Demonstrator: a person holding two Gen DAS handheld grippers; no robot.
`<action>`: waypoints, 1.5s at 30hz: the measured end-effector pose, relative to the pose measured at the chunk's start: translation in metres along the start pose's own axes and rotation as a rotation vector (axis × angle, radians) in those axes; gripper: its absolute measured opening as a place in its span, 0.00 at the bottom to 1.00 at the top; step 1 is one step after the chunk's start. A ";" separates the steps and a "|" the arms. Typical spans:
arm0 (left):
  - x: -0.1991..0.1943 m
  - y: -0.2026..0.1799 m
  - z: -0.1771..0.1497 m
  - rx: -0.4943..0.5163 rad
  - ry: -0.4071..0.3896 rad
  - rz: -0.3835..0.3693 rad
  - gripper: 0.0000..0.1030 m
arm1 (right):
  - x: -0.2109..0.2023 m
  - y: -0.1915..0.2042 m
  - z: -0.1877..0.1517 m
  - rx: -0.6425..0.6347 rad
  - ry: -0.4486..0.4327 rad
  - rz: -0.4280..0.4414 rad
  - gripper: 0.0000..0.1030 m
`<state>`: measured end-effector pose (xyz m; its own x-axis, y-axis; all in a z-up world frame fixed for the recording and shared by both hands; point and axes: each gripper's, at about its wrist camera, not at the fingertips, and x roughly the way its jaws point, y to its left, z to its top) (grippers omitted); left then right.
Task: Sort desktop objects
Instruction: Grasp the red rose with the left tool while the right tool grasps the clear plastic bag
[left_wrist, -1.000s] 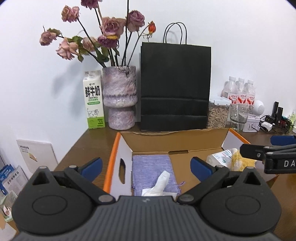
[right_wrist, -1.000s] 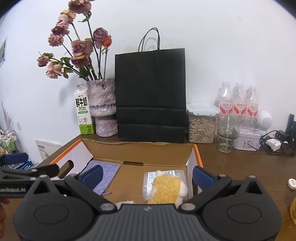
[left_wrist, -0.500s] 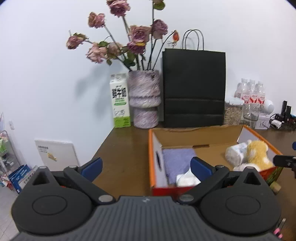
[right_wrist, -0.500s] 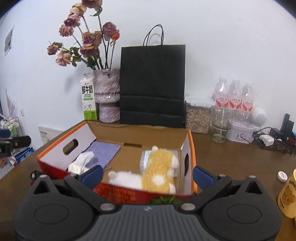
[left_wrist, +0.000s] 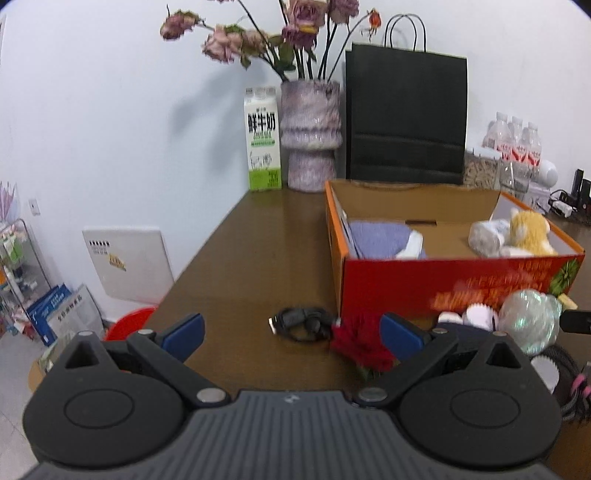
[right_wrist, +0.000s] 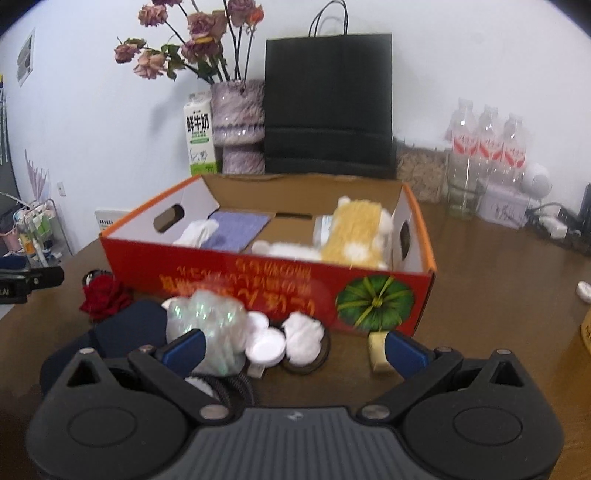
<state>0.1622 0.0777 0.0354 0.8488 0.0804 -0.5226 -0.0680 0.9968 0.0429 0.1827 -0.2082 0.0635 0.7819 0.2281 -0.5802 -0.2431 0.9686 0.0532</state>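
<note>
Several things are already seen inside the box (right_wrist: 384, 295): a purple cloth (right_wrist: 236, 230), a white tissue (right_wrist: 195, 230), a yellow plush toy (right_wrist: 351, 236) and a wrapped packet (left_wrist: 485, 236) beside it. So part of the sorting is judged done, but plenty is left on the table (left_wrist: 258, 258) in front of the box.

Still outside are a red fabric rose (left_wrist: 360, 343), a coiled black cable (left_wrist: 299, 323), a shiny crumpled ball (right_wrist: 207, 325), a small white lid (right_wrist: 266, 345), a white fluffy puff in a dark ring (right_wrist: 304, 339), a pale yellow block (right_wrist: 378, 350) and a dark blue pouch (right_wrist: 125, 328). All of these are clustered just beside the box's front wall.

No object is held by the left gripper (left_wrist: 291, 332); its jaws are spread wide, with the cable and rose lying between and beyond the fingers. The right gripper (right_wrist: 293, 349) is likewise wide apart and empty, with the lid and puff framed between its fingertips.

Roughly the smaller half of the job appears finished, and a fresh pick from the cluster is judged to be what is called for.
</note>
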 end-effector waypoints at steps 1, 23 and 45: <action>0.001 0.000 -0.002 -0.001 0.008 -0.006 1.00 | 0.000 0.001 -0.002 0.002 0.004 0.002 1.00; 0.026 -0.028 -0.002 0.055 0.035 -0.056 1.00 | 0.020 0.030 0.003 -0.043 0.024 0.054 1.00; 0.049 -0.044 -0.006 0.049 0.070 -0.091 0.58 | 0.035 0.048 0.001 -0.092 0.003 0.079 0.80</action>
<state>0.2038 0.0379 0.0028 0.8117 -0.0090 -0.5840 0.0348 0.9988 0.0331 0.1989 -0.1542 0.0468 0.7569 0.3027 -0.5792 -0.3555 0.9344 0.0239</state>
